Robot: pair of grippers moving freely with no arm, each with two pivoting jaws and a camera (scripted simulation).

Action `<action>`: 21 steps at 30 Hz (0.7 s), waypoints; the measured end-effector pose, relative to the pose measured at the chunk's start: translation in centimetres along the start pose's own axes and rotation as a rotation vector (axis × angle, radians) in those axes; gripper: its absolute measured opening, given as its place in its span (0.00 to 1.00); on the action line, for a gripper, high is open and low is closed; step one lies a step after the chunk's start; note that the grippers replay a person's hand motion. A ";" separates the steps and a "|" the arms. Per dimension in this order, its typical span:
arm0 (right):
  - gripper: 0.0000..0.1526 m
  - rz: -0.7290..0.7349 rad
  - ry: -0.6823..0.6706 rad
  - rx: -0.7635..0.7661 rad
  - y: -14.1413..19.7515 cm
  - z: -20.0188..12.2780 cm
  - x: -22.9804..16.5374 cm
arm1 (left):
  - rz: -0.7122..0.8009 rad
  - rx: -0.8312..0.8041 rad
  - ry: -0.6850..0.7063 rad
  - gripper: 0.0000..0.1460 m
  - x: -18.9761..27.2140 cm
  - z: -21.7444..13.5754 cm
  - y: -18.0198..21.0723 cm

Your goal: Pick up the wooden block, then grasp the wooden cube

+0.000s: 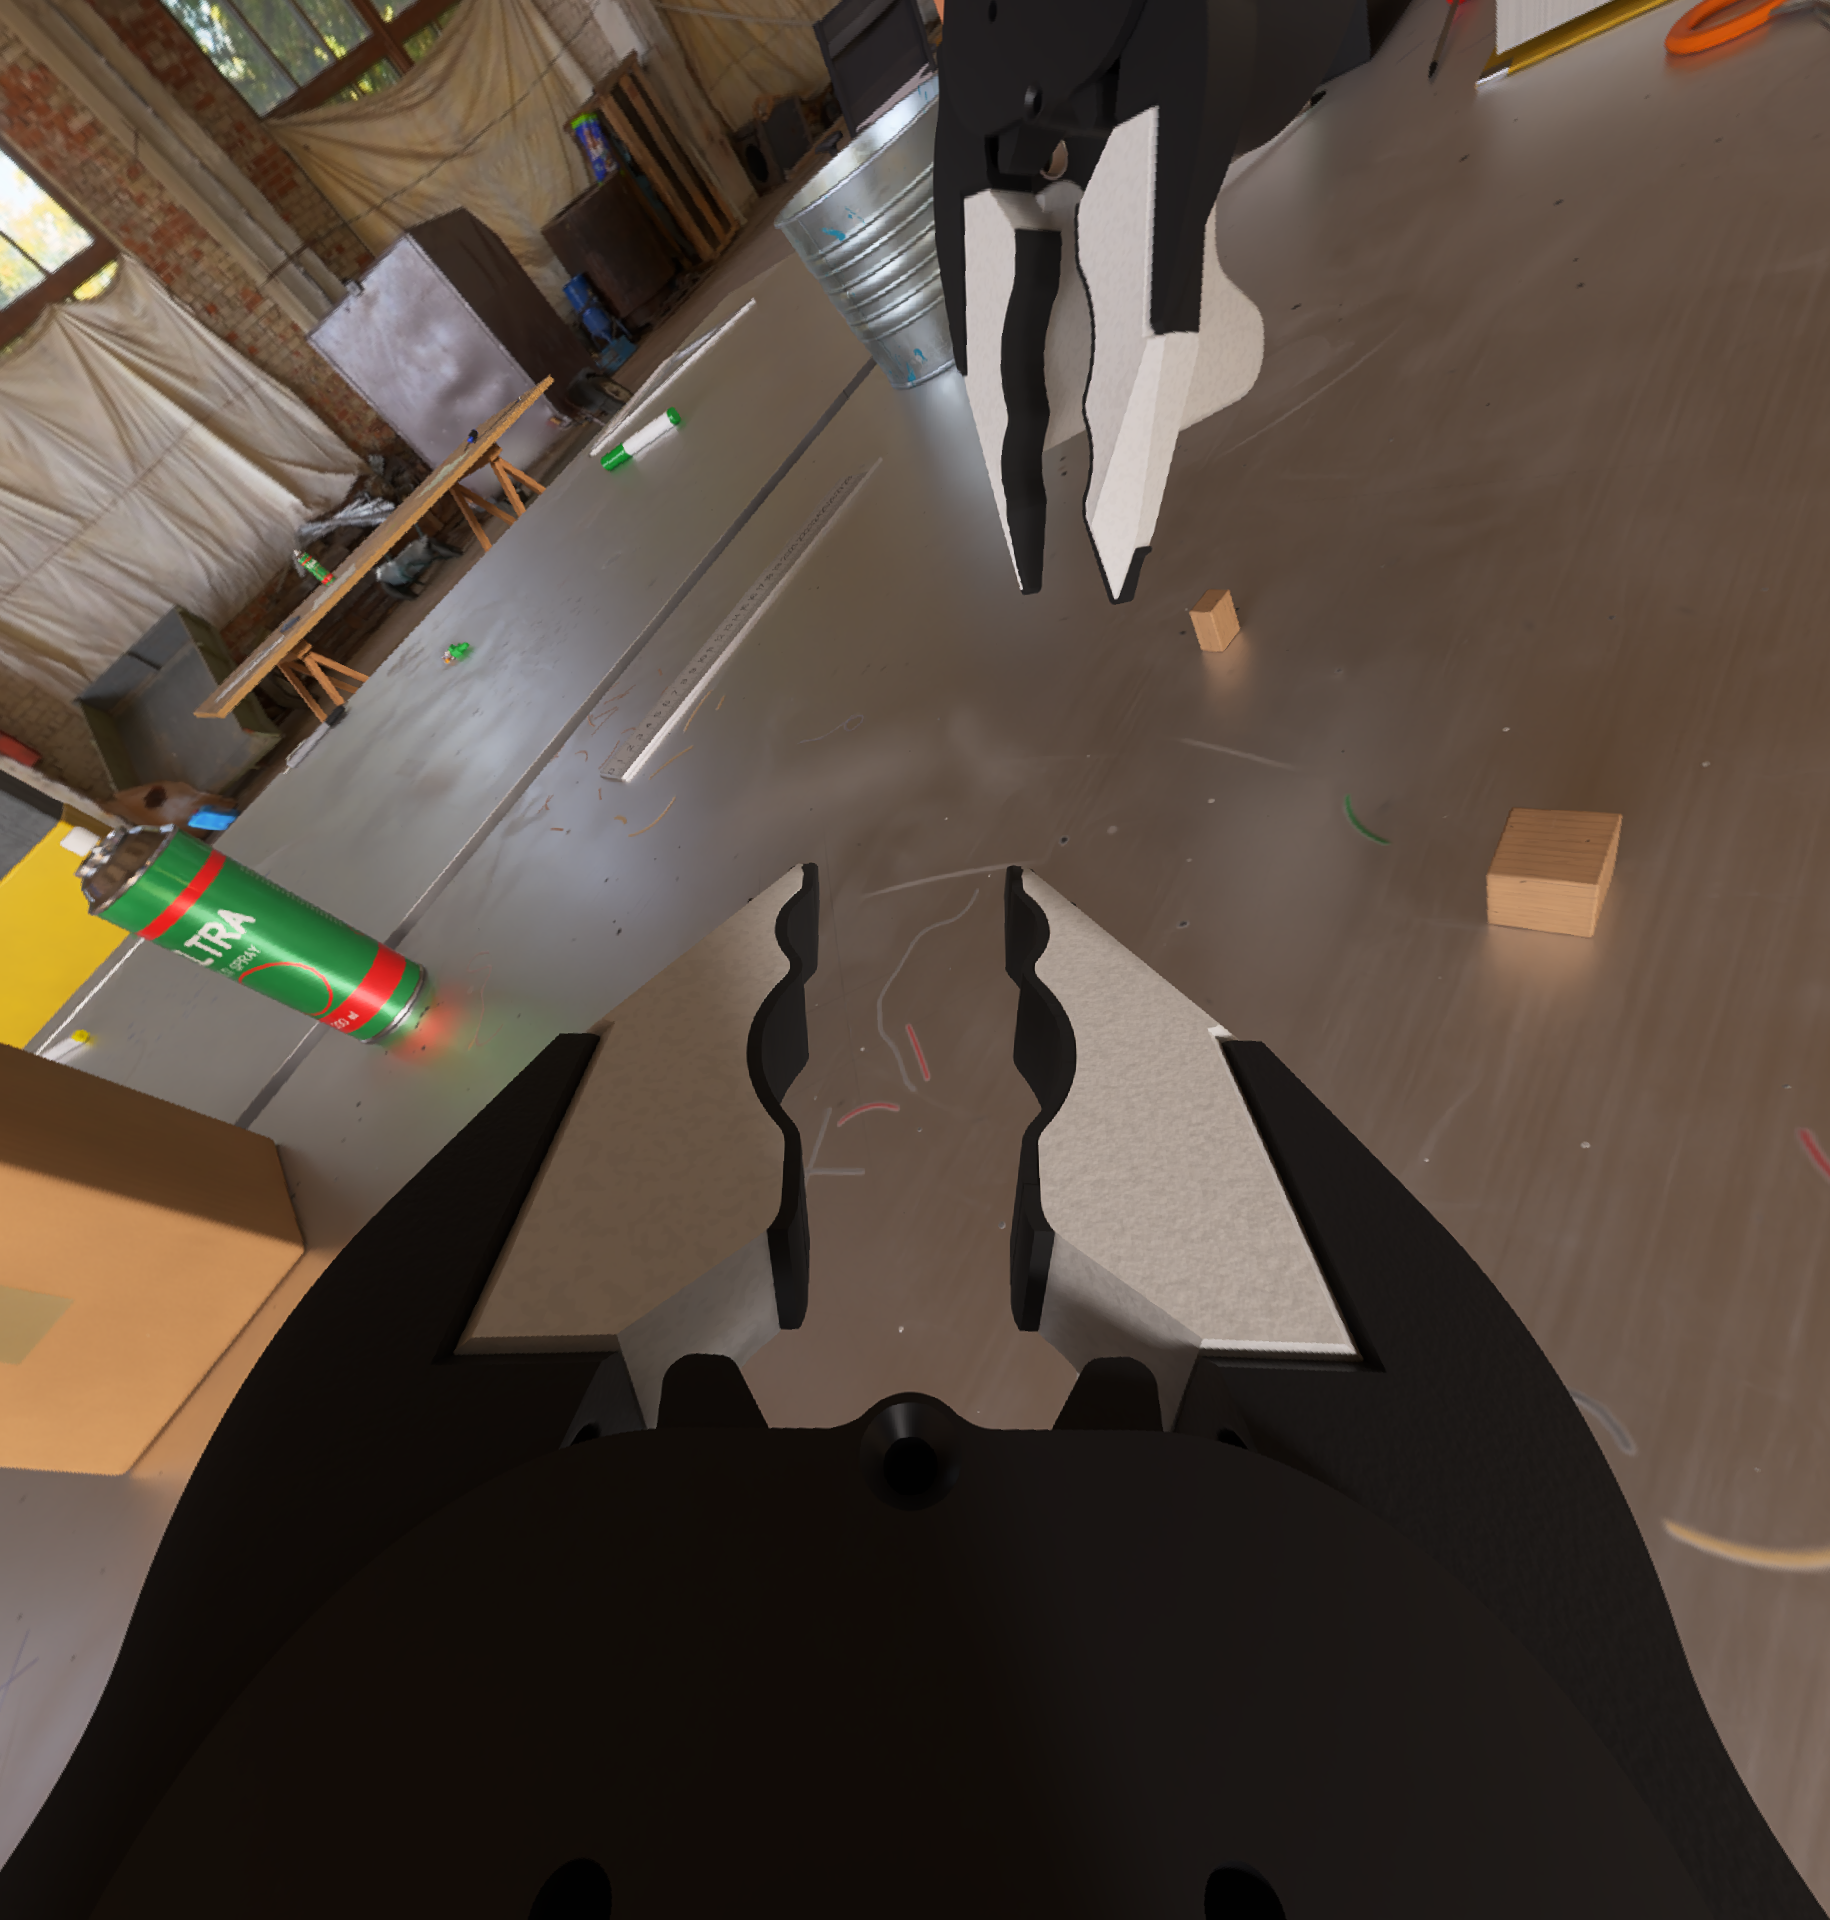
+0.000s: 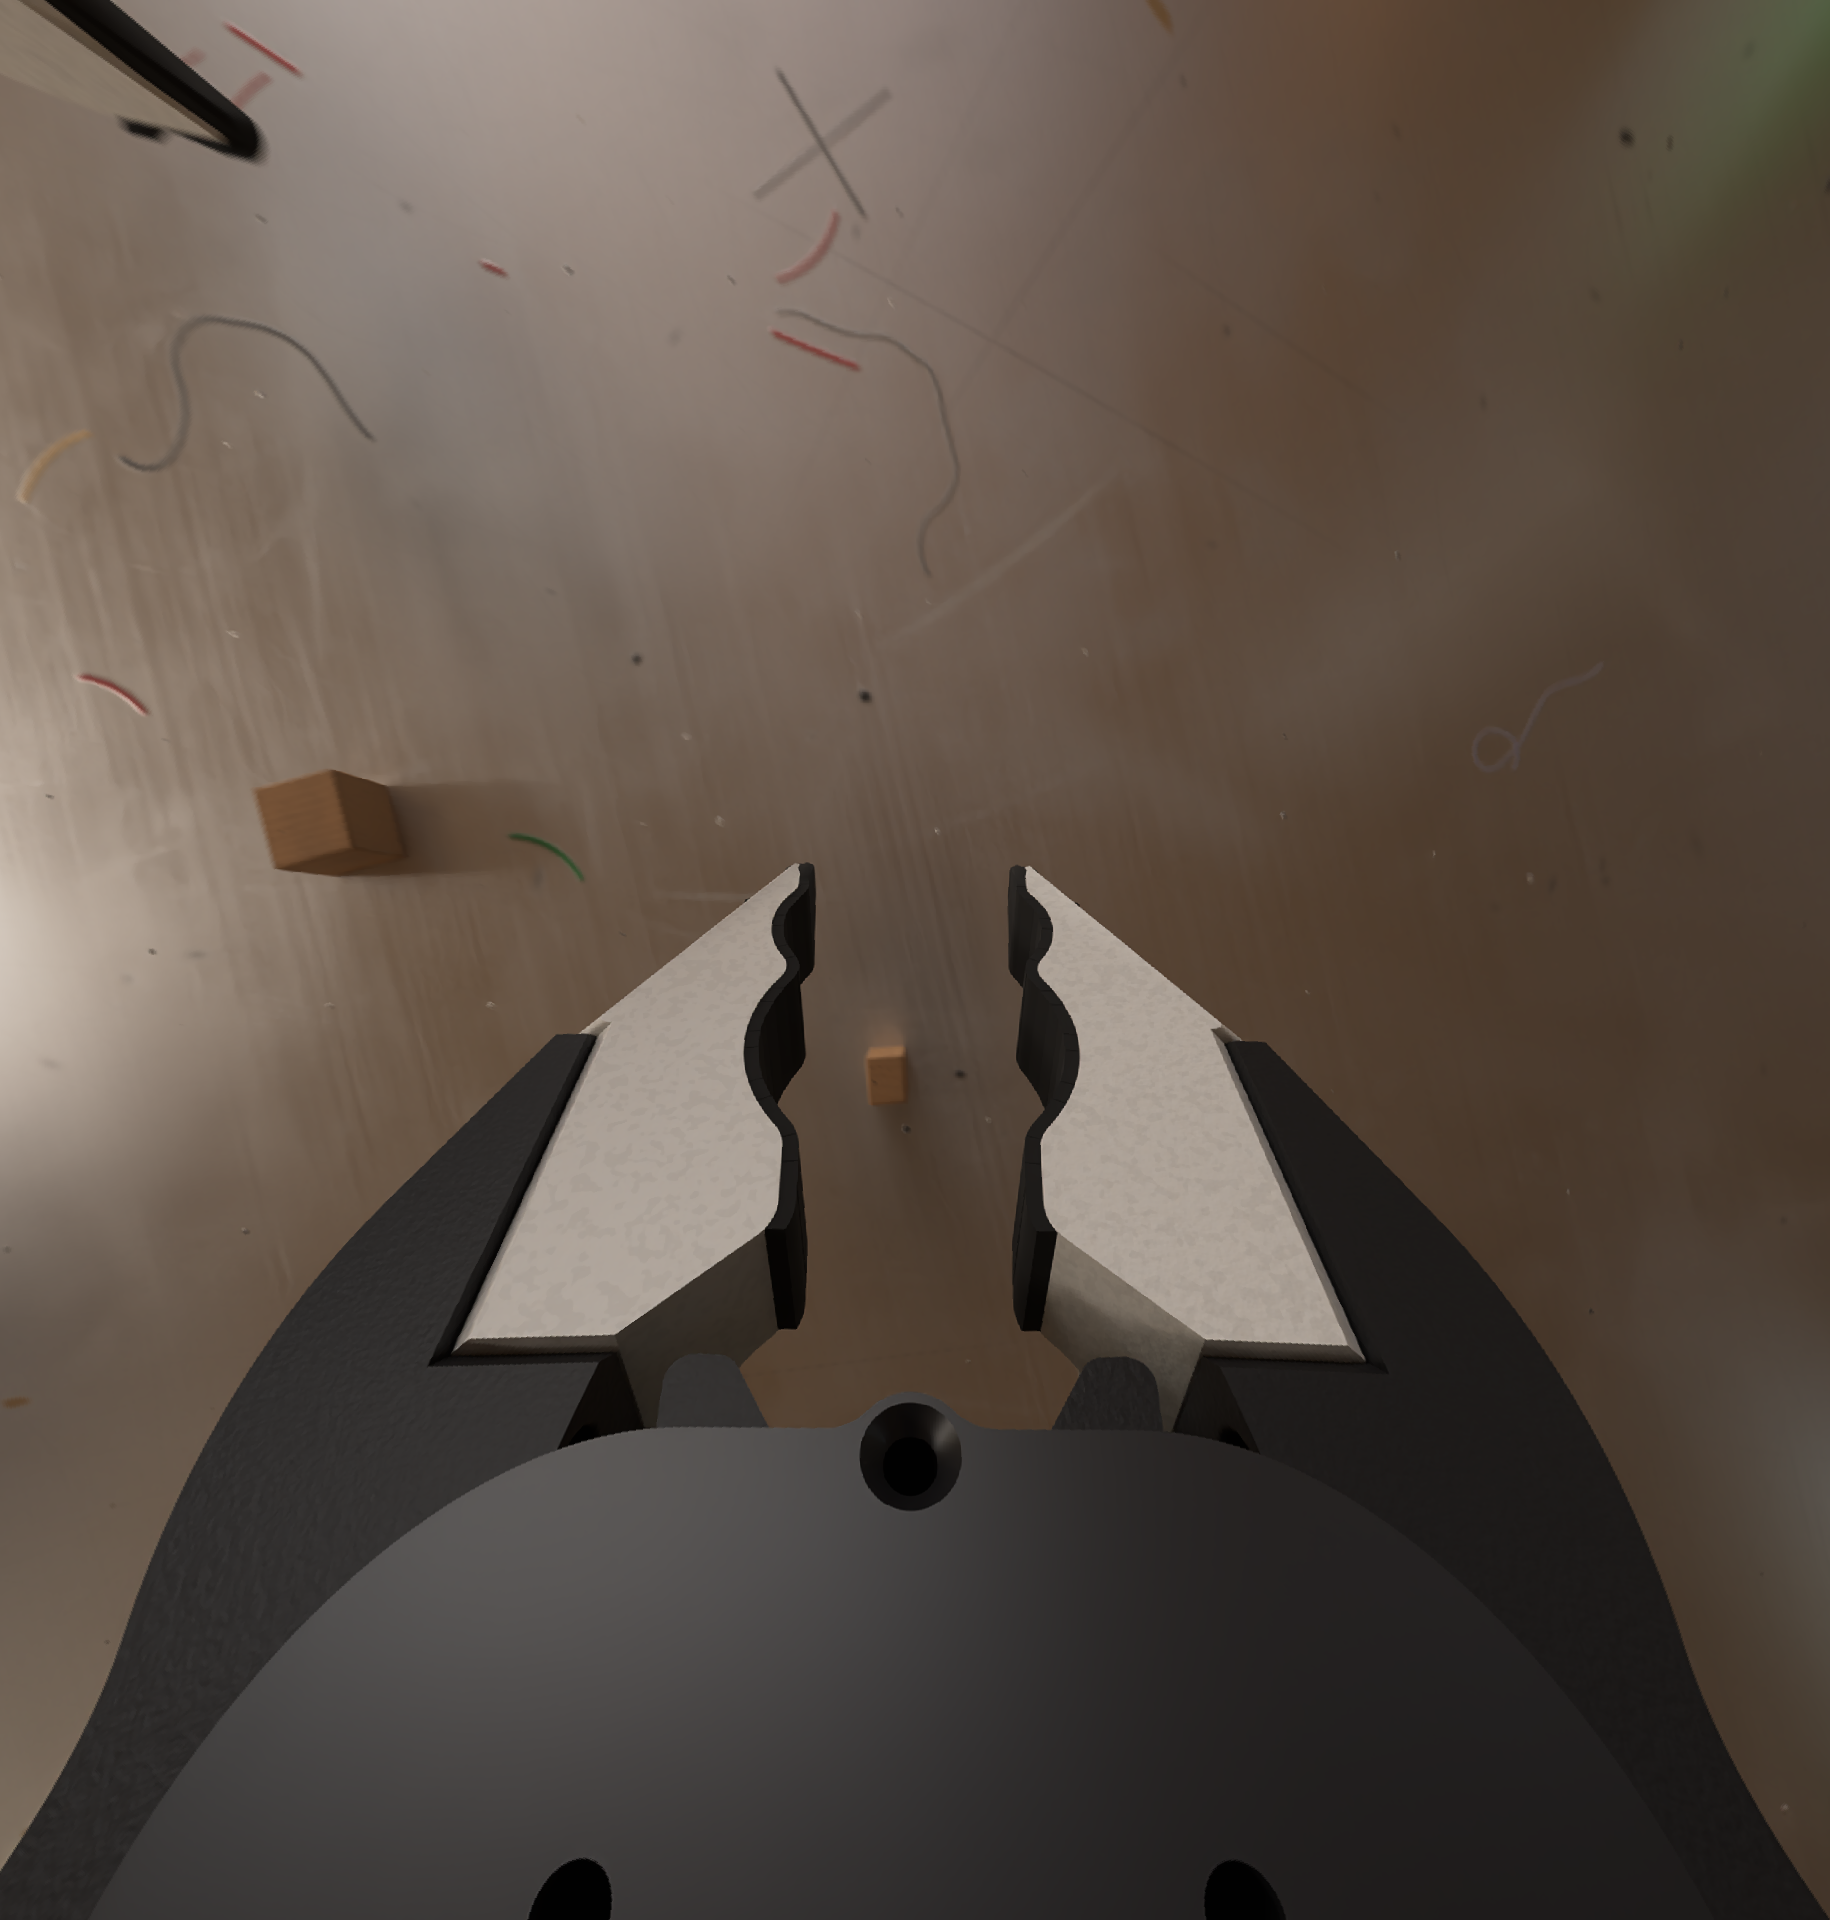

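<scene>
A larger wooden block (image 1: 1552, 873) lies on the grey-brown table (image 1: 1462, 468), to the right of my left gripper (image 1: 911, 873), which is open and empty above the table. A small wooden cube (image 1: 1214, 620) lies farther off. My right gripper (image 1: 1077, 592) hangs above the table, its tips just left of the cube. In the right wrist view my right gripper (image 2: 911, 873) is open and empty, pointing down. The small cube (image 2: 887, 1072) shows between its fingers, well below them. The block (image 2: 329, 821) lies to the left. A tip of the left gripper (image 2: 194, 114) shows at the top left.
A green and red spray can (image 1: 256, 940) lies at the left, with a cardboard box (image 1: 90, 1247) nearer. A metal bucket (image 1: 869, 270), a green-capped marker (image 1: 641, 440) and a steel ruler (image 1: 724, 644) lie farther back. Thin wire scraps are scattered on the table (image 2: 1306, 623).
</scene>
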State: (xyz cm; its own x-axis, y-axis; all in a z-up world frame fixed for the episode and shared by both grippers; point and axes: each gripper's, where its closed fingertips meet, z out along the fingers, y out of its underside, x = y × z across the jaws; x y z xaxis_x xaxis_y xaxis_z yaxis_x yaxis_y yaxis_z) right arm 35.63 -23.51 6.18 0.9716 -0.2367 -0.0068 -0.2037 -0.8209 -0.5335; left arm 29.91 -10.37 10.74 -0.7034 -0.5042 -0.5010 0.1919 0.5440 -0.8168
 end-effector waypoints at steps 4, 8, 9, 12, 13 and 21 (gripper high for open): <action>0.25 -0.030 0.011 -0.086 2.2 0.4 1.5 | 0.016 0.007 0.017 0.23 0.1 0.4 0.0; 0.25 -0.019 0.023 -0.122 3.5 0.4 2.3 | 0.004 0.001 0.034 0.21 0.4 0.7 0.2; 0.26 -0.001 0.034 -0.117 3.6 0.3 2.7 | 0.005 0.000 0.037 0.21 0.4 0.8 0.1; 0.24 0.020 0.019 -0.101 3.8 0.0 2.8 | 0.003 0.002 0.048 0.21 0.5 1.0 0.0; 0.24 -0.006 0.001 -0.104 3.9 -0.2 2.4 | 0.006 0.002 0.049 0.21 0.5 1.1 -0.1; 0.11 -0.115 -0.090 -0.138 7.4 -1.7 -1.3 | 0.001 0.023 0.121 0.20 2.4 0.9 -2.0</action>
State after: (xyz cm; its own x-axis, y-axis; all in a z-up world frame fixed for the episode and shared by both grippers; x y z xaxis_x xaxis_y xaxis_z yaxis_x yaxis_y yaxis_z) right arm 32.69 -30.14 3.65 0.9950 -0.0947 -0.0317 -0.0993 -0.9048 -0.4142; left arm 28.45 -13.27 10.91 -0.7803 -0.4181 -0.4651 0.2074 0.5286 -0.8231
